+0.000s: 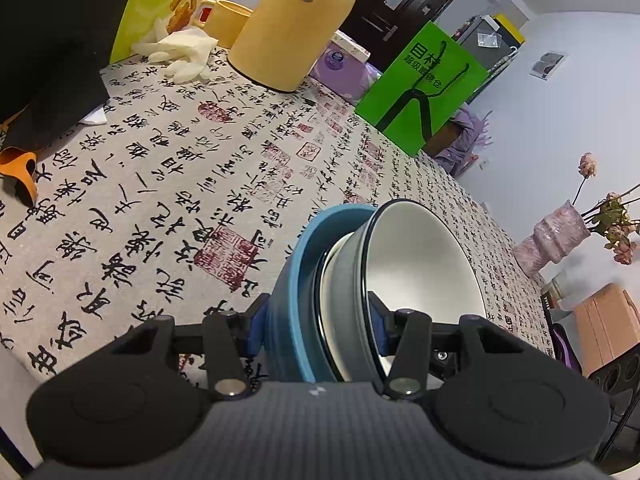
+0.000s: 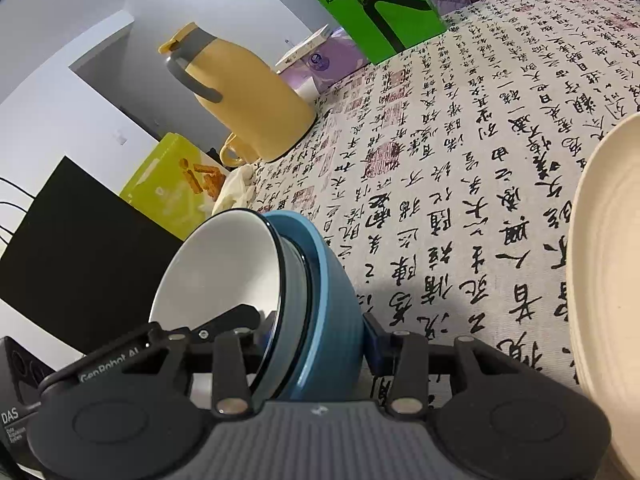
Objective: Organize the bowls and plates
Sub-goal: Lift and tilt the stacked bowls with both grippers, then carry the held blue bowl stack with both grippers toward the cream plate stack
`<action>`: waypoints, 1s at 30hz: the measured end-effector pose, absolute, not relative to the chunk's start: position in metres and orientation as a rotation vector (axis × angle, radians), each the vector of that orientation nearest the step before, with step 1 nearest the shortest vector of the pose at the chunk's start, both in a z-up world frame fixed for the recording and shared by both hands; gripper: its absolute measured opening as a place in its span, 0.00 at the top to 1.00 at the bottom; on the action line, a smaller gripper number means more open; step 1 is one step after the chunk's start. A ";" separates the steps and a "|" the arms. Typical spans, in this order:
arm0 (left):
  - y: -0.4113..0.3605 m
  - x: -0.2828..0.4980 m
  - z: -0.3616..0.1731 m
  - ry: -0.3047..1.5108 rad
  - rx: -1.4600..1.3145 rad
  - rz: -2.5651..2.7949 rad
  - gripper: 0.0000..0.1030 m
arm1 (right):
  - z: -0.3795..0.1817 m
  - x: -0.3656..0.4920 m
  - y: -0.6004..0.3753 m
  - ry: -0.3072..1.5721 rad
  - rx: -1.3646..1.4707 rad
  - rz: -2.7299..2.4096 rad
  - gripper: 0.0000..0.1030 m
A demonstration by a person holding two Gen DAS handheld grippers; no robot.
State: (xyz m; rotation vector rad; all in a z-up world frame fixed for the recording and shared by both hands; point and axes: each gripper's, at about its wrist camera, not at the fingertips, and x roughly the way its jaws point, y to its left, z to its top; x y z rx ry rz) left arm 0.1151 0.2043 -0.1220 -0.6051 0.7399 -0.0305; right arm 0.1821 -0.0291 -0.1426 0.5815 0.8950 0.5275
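Note:
A stack of nested bowls is held above the calligraphy tablecloth (image 1: 160,168). A blue bowl (image 1: 292,280) is outermost, with a dark-rimmed bowl with a white inside (image 1: 420,260) nested in it. My left gripper (image 1: 316,320) is shut across the rims of the stack. My right gripper (image 2: 316,344) is shut across the same stack, where the blue bowl (image 2: 332,304) and the white-inside bowl (image 2: 224,268) show. A stack of cream plates (image 2: 604,280) lies at the right edge of the right wrist view.
A yellow thermos jug (image 1: 296,20) and a yellow mug (image 1: 228,20) stand at the far side. A green paper bag (image 1: 424,84), a purple tissue pack (image 1: 340,64), white gloves (image 1: 180,52), a snack box (image 2: 172,184) and a pink vase (image 1: 552,240) ring the table.

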 end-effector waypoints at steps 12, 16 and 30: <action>0.190 0.111 -0.112 0.728 -0.588 -0.040 0.53 | -0.137 0.176 -0.044 0.870 0.597 0.530 0.60; 0.184 0.110 -0.109 0.725 -0.582 -0.045 0.53 | -0.135 0.175 -0.048 0.862 0.603 0.526 0.60; 0.167 0.111 -0.102 0.716 -0.563 -0.065 0.53 | -0.130 0.169 -0.067 0.840 0.615 0.516 0.60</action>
